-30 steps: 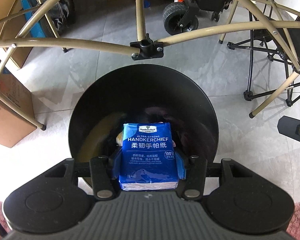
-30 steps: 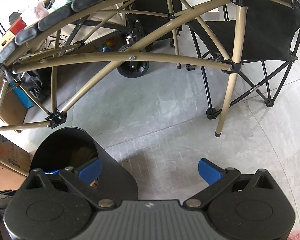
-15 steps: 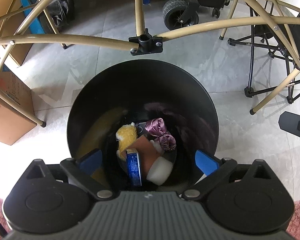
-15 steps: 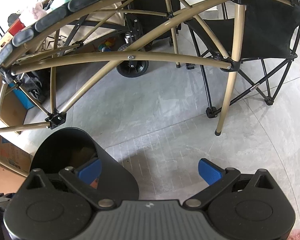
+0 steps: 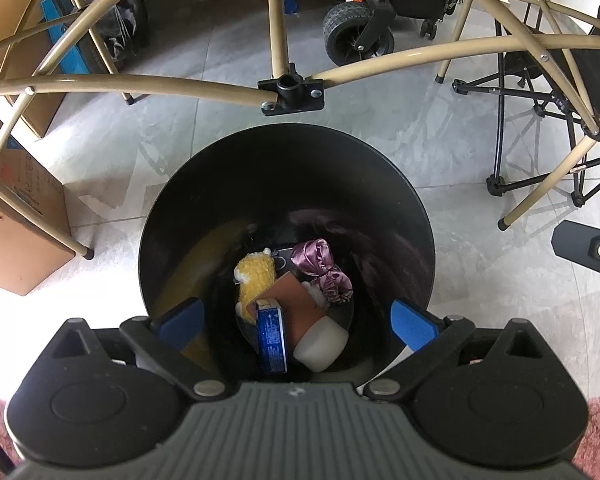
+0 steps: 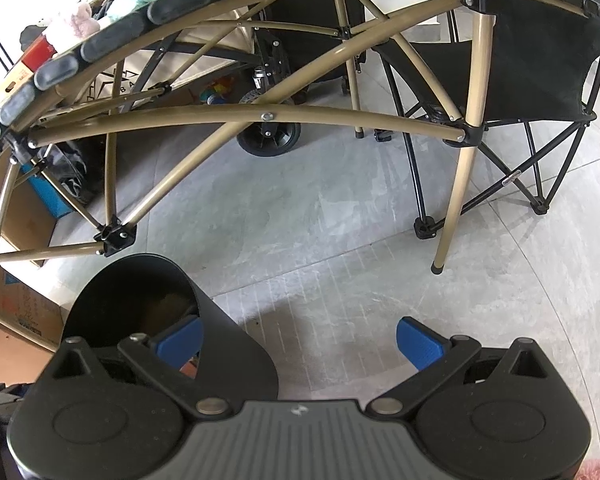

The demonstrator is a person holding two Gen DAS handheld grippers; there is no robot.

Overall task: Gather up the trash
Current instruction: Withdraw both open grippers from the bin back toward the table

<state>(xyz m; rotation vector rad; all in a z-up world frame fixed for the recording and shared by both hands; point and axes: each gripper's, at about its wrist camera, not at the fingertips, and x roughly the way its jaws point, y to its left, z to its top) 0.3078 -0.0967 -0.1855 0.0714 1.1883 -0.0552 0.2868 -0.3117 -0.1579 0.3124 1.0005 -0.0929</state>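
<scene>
The black bin stands on the grey tiled floor under the tan folding frame, and it already carries most of what the pictures show of the job: at its bottom lie a rust-brown flat piece, a blue tissue pack standing on edge against the near wall, a white puck-like lump just beside it toward the near right wall, a yellow knitted thing to the left, and a crumpled purple satin scrunchie toward the far side. The left gripper hangs over the bin's mouth with its blue pads spread wide and nothing between them, so the tissue pack counts as delivered. The right gripper hangs just right of the bin's rim, its tongs likewise wide and empty, with the left pad overlapping the bin in view and the right one over bare floor. No loose trash shows on the floor in either view. Whether more remains elsewhere cannot be told from here; if so, the next step is likely to pull away and search.
</scene>
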